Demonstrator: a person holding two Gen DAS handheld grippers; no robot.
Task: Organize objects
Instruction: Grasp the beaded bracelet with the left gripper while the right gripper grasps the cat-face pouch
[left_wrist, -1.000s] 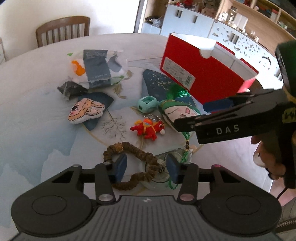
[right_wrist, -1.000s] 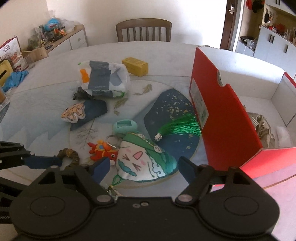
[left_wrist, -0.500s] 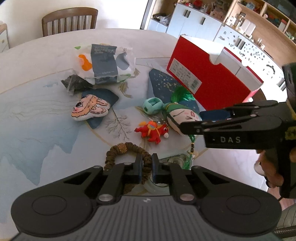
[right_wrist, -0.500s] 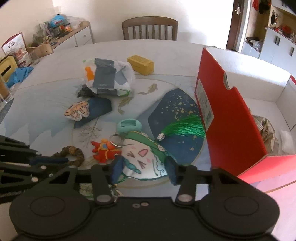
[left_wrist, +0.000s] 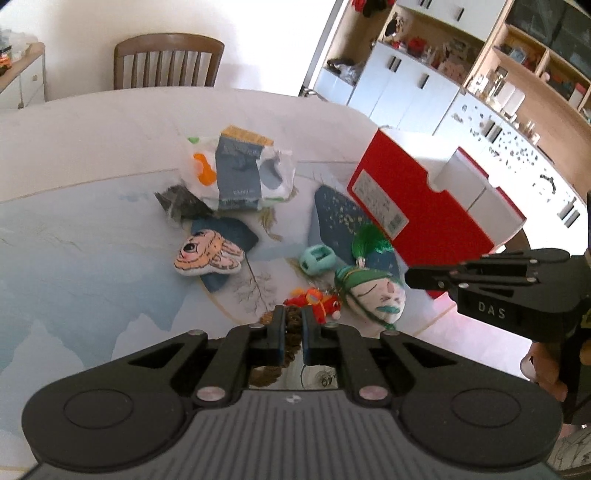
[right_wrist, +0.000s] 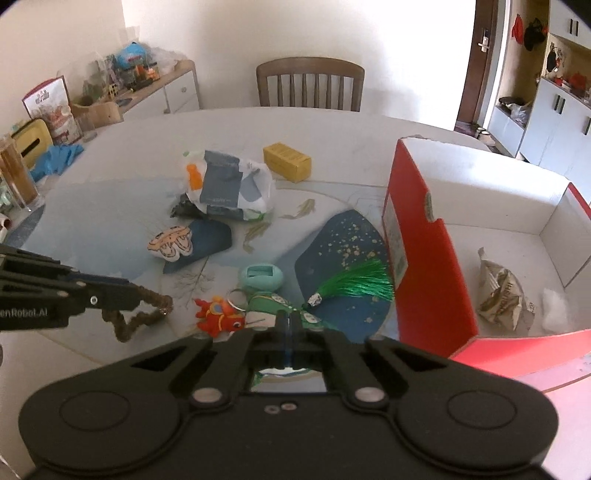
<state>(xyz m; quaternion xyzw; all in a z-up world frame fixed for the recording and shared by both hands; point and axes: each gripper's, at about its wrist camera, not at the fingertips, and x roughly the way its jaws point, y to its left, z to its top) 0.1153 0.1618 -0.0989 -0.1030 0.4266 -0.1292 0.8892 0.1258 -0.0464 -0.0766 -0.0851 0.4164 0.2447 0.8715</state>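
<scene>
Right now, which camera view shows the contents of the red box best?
The right wrist view: it looks into the open red box, showing a crumpled paper bag and a white tuft on its floor. The left wrist view shows only the box's red outer wall and rim.

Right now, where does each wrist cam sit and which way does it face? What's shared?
Left wrist: on the left tongs, angled down across the table toward the red box; own fingers shut on the brown bead bracelet, right tongs and a hand at right.
Right wrist: on the right tongs, facing the chair and the open red box; own fingers shut on the green-hatted face plush, left tongs at left.
Shared: red fish keychain, teal case, green tassel.
</scene>
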